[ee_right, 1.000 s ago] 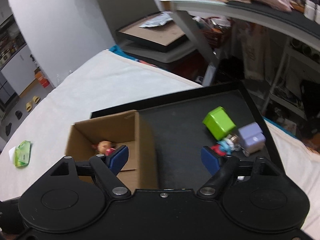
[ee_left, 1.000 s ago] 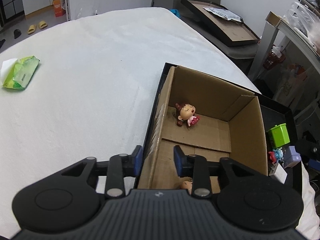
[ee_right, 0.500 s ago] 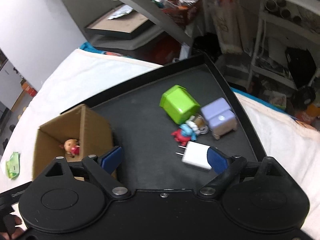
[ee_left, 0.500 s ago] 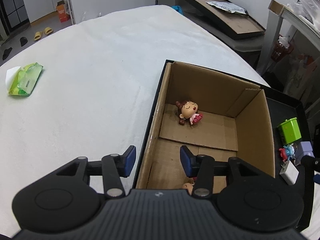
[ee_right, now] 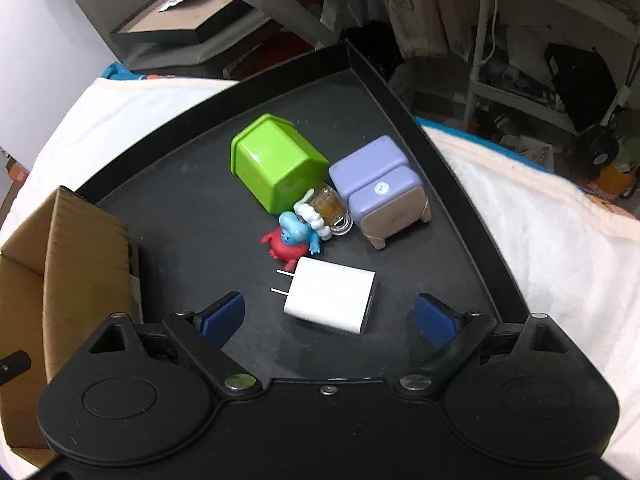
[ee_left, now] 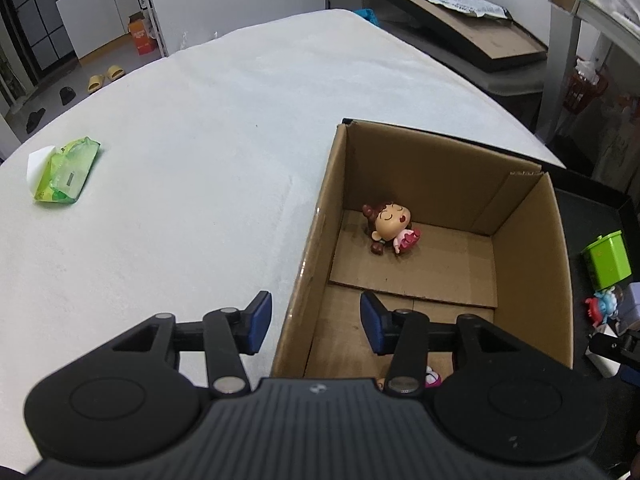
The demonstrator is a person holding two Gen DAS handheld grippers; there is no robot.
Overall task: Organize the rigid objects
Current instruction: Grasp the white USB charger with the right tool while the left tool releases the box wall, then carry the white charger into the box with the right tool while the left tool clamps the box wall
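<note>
A cardboard box [ee_left: 524, 248] stands in a black tray [ee_right: 192, 208]; it also shows in the right wrist view [ee_right: 80, 272]. A doll figurine [ee_left: 390, 226] lies inside it, and a second small figure [ee_left: 430, 378] peeks out behind my left gripper. My left gripper [ee_left: 314, 322] is open and empty, astride the box's left wall. My right gripper [ee_right: 330, 316] is open, just above a white charger plug [ee_right: 332, 294]. Beyond it lie a blue-and-red toy [ee_right: 292, 240], a green house-shaped box [ee_right: 276, 162], a small glass mug [ee_right: 330, 208] and a purple box [ee_right: 380, 184].
A green wipes pack [ee_left: 64, 170] lies on the white tablecloth [ee_left: 180, 160] at the far left. A framed board [ee_left: 464, 24] and shelving [ee_right: 540, 60] stand beyond the table edge. The tray rim [ee_right: 452, 168] rises at the right.
My left gripper has opened wider and pulled back from the box wall. My right gripper has swung right and down over the tray, from the box to above the charger.
</note>
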